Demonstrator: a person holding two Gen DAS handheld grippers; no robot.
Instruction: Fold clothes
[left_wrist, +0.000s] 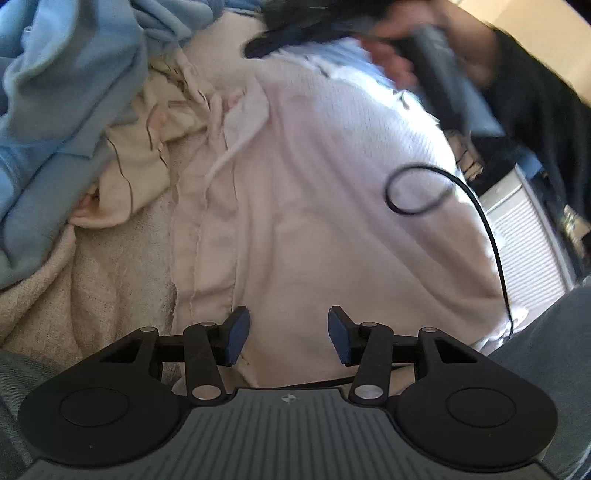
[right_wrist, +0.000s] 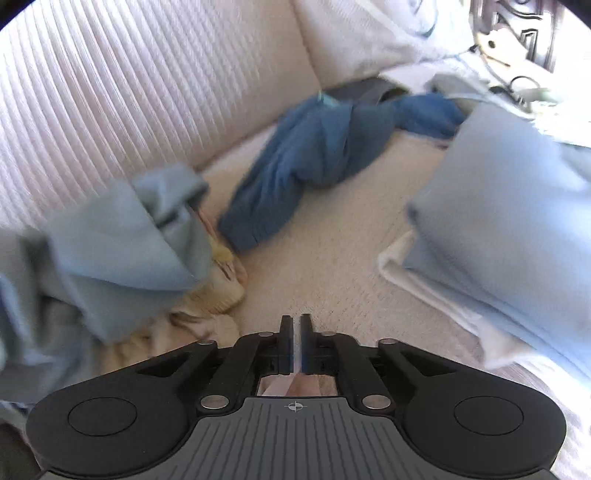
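Observation:
A pale pink-white garment (left_wrist: 314, 184) lies spread over the cream cover in the left wrist view. My left gripper (left_wrist: 290, 334) hovers at its near hem, open, and its blue pads (left_wrist: 236, 332) stand apart without pressing cloth. At the garment's far end a person's hand (left_wrist: 391, 48) holds the right gripper's handle, blurred. In the right wrist view my right gripper (right_wrist: 295, 341) has its jaws almost together with a thin pale sliver between them. Pinkish cloth (right_wrist: 275, 387) shows just beneath the fingers.
Crumpled light-blue clothes (left_wrist: 55, 110) pile up at the left beside cream fabric (left_wrist: 140, 155). A black cable (left_wrist: 413, 188) loops over the garment's right side. On the ribbed sofa (right_wrist: 129, 92) lie a dark blue garment (right_wrist: 314, 155), a crumpled light-blue one (right_wrist: 129, 240) and a folded light-blue stack (right_wrist: 498, 221).

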